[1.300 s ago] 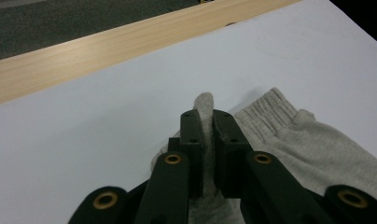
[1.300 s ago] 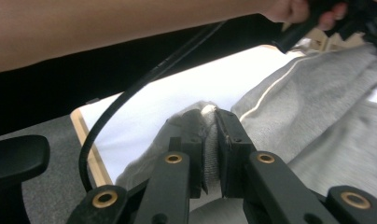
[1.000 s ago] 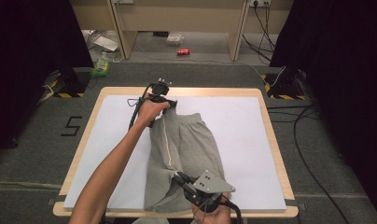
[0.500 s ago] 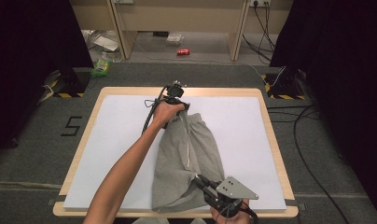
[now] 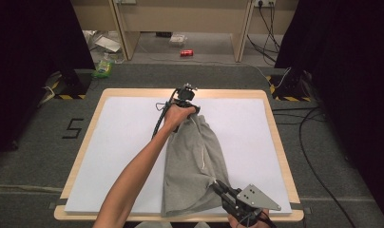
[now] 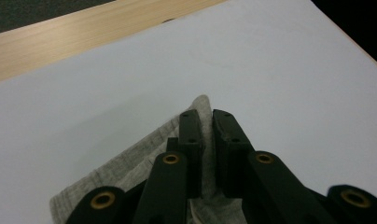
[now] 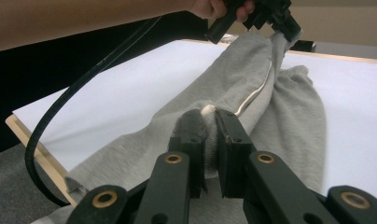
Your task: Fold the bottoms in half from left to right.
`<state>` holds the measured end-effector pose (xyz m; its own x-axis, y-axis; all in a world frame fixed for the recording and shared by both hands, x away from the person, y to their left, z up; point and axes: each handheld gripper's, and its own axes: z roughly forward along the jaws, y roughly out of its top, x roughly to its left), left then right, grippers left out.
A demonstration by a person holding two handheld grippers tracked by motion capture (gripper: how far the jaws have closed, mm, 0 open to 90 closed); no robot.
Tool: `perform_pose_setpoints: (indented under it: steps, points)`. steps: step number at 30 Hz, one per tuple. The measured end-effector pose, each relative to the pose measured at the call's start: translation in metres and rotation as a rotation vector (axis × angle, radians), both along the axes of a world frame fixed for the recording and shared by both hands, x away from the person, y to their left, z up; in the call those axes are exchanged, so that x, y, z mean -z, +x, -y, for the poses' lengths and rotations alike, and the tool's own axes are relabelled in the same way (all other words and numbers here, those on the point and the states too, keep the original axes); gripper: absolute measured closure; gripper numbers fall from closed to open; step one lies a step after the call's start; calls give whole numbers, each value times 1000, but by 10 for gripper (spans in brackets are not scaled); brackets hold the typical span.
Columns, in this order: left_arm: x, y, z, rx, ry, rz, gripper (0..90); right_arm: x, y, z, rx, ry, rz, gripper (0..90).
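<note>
I have the left gripper (image 5: 194, 110) and right gripper (image 5: 217, 186) both clamped on the grey garment (image 5: 192, 166), stretched over the white surface (image 5: 123, 137).

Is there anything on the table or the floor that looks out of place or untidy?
On the table, nothing: the grey garment is stretched between the left gripper and right gripper, both shut on it. On the floor beyond the table lie a red can, a green packet and some wrappers, which look like litter.
</note>
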<state>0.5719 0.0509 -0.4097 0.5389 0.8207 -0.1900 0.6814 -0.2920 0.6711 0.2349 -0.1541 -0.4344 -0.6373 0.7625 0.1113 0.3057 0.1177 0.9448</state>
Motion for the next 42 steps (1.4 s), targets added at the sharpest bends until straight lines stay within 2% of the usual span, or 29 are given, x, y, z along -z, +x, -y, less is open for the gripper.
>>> perform_pose_setpoints:
  steps: [3, 10, 17, 22, 26, 28, 33, 34, 35, 38, 39, 41, 42]
  points:
    - [-1, -1, 5, 10, 2, 3, 817, 1, -2, 6, 11, -1, 3, 830]
    - [-1, -1, 19, 19, 3, 10, 785, 9, -4, 16, 34, -12, -27, 829]
    - [3, -2, 28, 32, -11, 8, 733, 15, -4, 20, 41, -22, -45, 828]
    - [0, -4, 27, 41, -18, 18, 706, 16, -4, 22, 45, -24, -48, 827]
    - [-6, -4, 18, 43, -9, 25, 686, 17, -5, 25, 53, -26, -51, 827]
    - [-8, -4, 8, 38, -6, 28, 669, 18, -7, 30, 64, -27, -55, 827]
    - [-4, -3, -12, 21, -7, 21, 635, 21, -11, 38, 86, -35, -59, 828]
    - [-3, -2, -23, 9, -24, 17, 632, 22, -12, 40, 90, -36, -60, 828]
    - [-3, -2, -26, 3, -29, 17, 631, 23, -13, 42, 96, -38, -64, 828]
    - [-2, -2, -42, -10, -19, 23, 623, 25, -14, 47, 108, -41, -71, 828]
    - [-2, -2, -42, -10, -19, 23, 620, 25, -14, 47, 108, -41, -71, 828]
    - [0, -4, -56, -24, -25, 27, 612, 27, -14, 51, 115, -41, -88, 818]
    - [0, -4, -56, -24, -25, 27, 607, 27, -14, 51, 115, -41, -88, 818]
